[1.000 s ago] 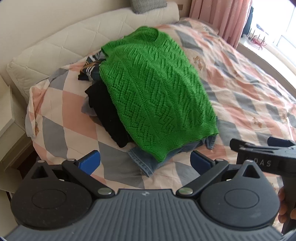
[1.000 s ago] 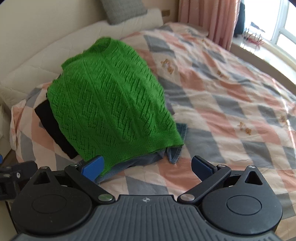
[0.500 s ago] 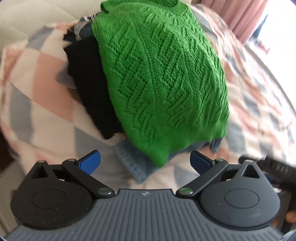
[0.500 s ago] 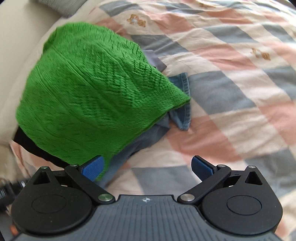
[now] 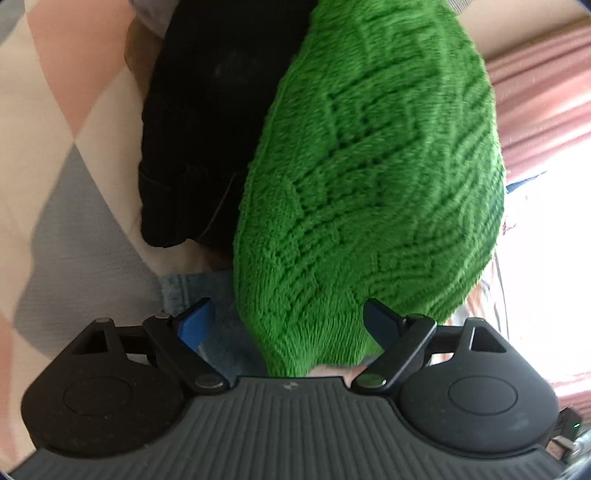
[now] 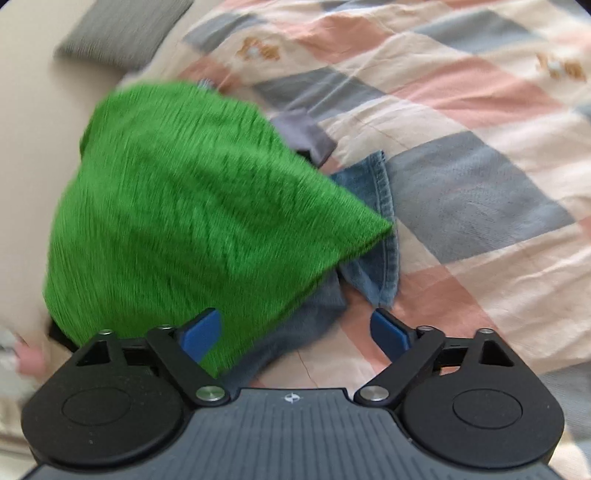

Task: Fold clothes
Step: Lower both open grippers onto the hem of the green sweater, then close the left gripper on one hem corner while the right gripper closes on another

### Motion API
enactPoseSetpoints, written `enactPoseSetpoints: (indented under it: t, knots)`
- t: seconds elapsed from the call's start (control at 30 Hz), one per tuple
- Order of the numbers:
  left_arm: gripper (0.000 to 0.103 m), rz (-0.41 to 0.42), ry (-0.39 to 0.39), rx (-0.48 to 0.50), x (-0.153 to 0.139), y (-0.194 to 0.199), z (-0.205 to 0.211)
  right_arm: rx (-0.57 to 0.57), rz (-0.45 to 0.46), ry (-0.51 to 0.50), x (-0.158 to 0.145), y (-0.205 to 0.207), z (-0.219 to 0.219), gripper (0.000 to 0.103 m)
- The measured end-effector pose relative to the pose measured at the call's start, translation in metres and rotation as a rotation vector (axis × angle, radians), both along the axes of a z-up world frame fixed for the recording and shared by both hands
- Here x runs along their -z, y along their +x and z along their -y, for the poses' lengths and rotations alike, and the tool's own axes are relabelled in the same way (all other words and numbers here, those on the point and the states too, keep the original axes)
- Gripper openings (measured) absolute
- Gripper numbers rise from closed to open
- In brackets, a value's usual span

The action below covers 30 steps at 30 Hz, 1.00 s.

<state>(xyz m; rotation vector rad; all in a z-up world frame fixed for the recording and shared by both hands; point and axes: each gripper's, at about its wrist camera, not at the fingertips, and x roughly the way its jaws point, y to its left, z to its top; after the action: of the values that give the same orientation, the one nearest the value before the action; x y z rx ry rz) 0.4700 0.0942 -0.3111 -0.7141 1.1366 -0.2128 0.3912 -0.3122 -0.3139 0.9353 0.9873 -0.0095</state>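
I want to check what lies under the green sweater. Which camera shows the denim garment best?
The right wrist view: the denim garment sticks out from under the green sweater, its stitched hem visible on the quilt. The left wrist view shows only a small pale-blue strip beside the open left gripper.

The left wrist view sits very close to the green sweater (image 5: 369,177), looking along its hem toward the curtain (image 5: 546,96). The right wrist view hangs a little farther back, looking down across the bed (image 6: 480,192) toward the pillow (image 6: 125,33); motion blur softens it. Both share the sweater and jeans (image 6: 380,206).
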Motion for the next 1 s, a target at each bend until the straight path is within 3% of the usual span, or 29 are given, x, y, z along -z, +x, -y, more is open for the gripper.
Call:
enactPoseSetpoints:
  t: [0.1, 0.2, 0.3, 0.4, 0.5, 0.53, 0.6, 0.63, 0.67, 0.7, 0.73, 0.83, 1.0]
  knots:
    - [0.072, -0.007, -0.053, -0.03, 0.013, 0.002, 0.004, 0.148, 0.021, 0.148, 0.029, 0.0, 0.024, 0.082]
    - [0.061, 0.003, -0.078, -0.056, 0.019, -0.001, 0.006, 0.359, 0.036, 0.375, 0.067, -0.006, 0.042, 0.072]
    - [0.061, 0.019, -0.083, -0.068, 0.02, -0.004, 0.007, 0.525, 0.012, 0.529, 0.103, -0.011, 0.043, 0.072]
    - [0.064, 0.033, -0.091, -0.075, 0.025, -0.007, 0.008, 0.596, 0.027, 0.619, 0.125, -0.009, 0.038, 0.069]
    - [0.067, 0.036, -0.106, -0.093, 0.035, -0.011, 0.012, 0.637, 0.054, 0.685, 0.138, -0.002, 0.034, 0.058]
    - [0.068, 0.034, -0.115, -0.105, 0.037, -0.011, 0.013, 0.647, 0.068, 0.701, 0.14, 0.0, 0.033, 0.043]
    - [0.067, 0.026, -0.135, -0.124, 0.037, -0.01, 0.014, 0.642, 0.079, 0.655, 0.131, 0.005, 0.035, 0.02]
    - [0.052, 0.022, -0.149, -0.12, 0.036, -0.01, 0.015, 0.619, 0.082, 0.607, 0.121, 0.005, 0.037, 0.01]
    - [0.04, 0.017, -0.163, -0.117, 0.034, -0.01, 0.015, 0.591, 0.093, 0.567, 0.111, 0.004, 0.039, 0.009]
    - [0.016, 0.014, -0.179, -0.105, 0.032, -0.011, 0.016, 0.562, 0.103, 0.526, 0.1, 0.003, 0.041, 0.009]
    - [0.011, 0.018, -0.195, -0.086, 0.027, -0.013, 0.015, 0.539, 0.116, 0.498, 0.088, 0.0, 0.042, 0.008]
    - [0.01, 0.077, -0.201, -0.013, -0.006, -0.025, 0.016, 0.489, 0.198, 0.459, 0.039, -0.015, 0.041, 0.008]
    - [0.009, 0.29, -0.164, 0.167, -0.108, -0.042, 0.022, 0.469, 0.401, 0.497, -0.051, -0.041, 0.042, 0.007]
